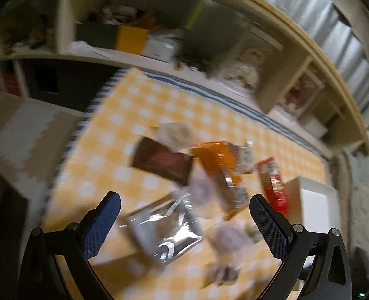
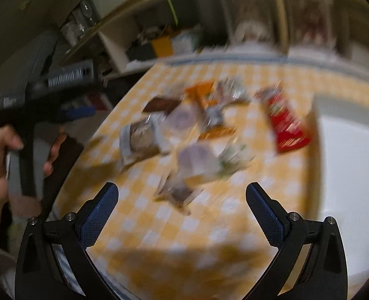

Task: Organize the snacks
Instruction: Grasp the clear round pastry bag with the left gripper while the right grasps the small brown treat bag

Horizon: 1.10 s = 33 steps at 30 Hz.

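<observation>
Left wrist view: snacks [image 1: 184,175] heaped mid-tabletop [image 1: 104,145], unsorted.
Both tongs, left [image 1: 185,211] and right [image 2: 182,200], hang released above; white bin [image 2: 354,165] beside probably receives them.

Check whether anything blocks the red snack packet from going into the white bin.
Nothing visible does. The red snack packet lies on the checkered cloth right beside the white bin, no other snack between them. Both grippers' jaws are open and empty.

Black linkage arms [image 1: 59,237], blue textured pads [image 2: 99,220], silver screws.
</observation>
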Motion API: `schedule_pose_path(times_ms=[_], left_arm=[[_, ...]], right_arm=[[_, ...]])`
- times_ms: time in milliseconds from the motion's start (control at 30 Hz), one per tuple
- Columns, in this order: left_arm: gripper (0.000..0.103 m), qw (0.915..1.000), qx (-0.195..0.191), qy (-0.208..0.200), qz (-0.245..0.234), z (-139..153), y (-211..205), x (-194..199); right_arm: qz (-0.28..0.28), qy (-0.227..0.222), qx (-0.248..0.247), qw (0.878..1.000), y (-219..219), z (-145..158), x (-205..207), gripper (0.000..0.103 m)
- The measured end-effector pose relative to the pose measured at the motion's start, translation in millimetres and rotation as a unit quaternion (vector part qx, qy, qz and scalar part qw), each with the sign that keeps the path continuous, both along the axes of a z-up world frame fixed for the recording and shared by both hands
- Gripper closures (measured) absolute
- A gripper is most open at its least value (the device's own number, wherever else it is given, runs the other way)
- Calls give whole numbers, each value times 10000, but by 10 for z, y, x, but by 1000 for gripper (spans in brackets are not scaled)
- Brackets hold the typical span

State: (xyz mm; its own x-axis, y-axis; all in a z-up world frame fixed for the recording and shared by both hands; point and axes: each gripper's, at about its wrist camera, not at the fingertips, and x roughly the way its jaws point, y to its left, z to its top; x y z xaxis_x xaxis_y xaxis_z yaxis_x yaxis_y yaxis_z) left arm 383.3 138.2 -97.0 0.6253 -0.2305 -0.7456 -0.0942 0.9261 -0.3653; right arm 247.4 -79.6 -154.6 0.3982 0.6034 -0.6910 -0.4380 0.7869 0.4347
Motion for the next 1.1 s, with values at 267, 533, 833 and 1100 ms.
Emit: schedule_pose_path(times_ms=[267,533,833,1100], left_arm=[[1,9952,-100,236,-941,-415,31,344],[9,9883,80,726,-1337,-576,40,379],[23,9746,952,1145,-1674,-523,-289,195],[38,9700,1634,1346,-1193,-687,-563,271]], right_arm=[[814,117,609,9948,110,-311,237,20],[1511,-11,428,9876,460,-409,303,22],[1755,358,-20,9838,565,-450,130,35],[821,781,-364,9929,536,-506,178,71]])
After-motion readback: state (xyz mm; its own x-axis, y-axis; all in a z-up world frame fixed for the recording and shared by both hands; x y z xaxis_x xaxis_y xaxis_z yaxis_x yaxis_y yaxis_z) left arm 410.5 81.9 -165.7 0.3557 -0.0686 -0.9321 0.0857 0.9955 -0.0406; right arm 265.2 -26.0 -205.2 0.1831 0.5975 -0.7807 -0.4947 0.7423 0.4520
